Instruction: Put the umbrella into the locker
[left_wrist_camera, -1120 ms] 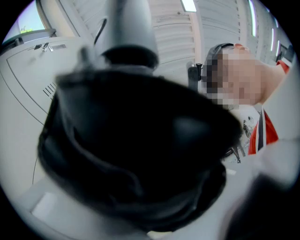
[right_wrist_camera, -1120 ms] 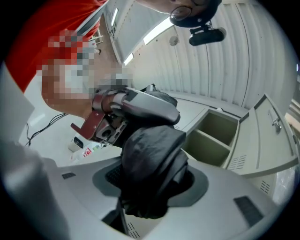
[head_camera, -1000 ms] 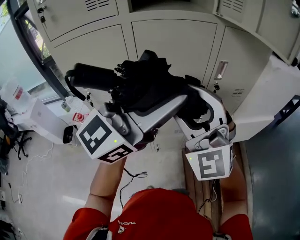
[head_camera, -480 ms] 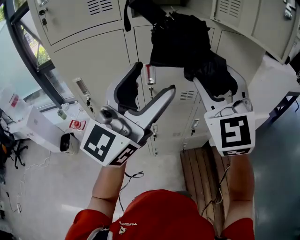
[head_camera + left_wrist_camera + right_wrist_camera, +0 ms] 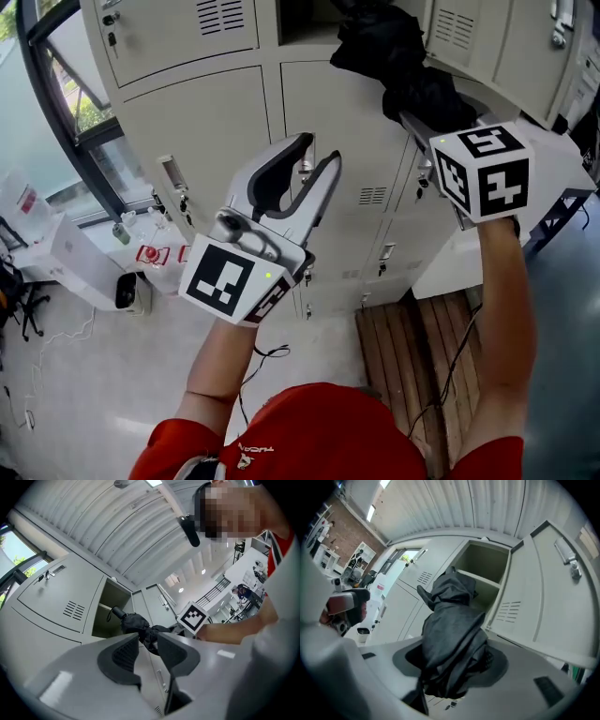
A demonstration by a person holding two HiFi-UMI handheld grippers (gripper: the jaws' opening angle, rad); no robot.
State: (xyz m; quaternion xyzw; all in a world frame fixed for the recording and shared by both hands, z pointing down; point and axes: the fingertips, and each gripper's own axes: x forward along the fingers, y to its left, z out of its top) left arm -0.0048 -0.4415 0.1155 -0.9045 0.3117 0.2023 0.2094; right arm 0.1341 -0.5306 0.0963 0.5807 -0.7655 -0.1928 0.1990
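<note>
My right gripper [image 5: 452, 667] clamps the folded black umbrella [image 5: 450, 620], handle end aimed into the open locker compartment [image 5: 485, 566] just ahead. My left gripper [image 5: 317, 155] hangs lower and empty, its jaws just narrowed but still apart.

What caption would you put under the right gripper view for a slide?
Right claw grips a folded black umbrella, held up toward the open locker compartment.

No words or numbers can be read for sure. The person's red shirt [image 5: 319, 431] has tiny white print near the collar, too small to make out. A small red-and-white label [image 5: 150, 254] on a thing on the floor beside the grey metal lockers [image 5: 206, 103] is too blurry to read.
</note>
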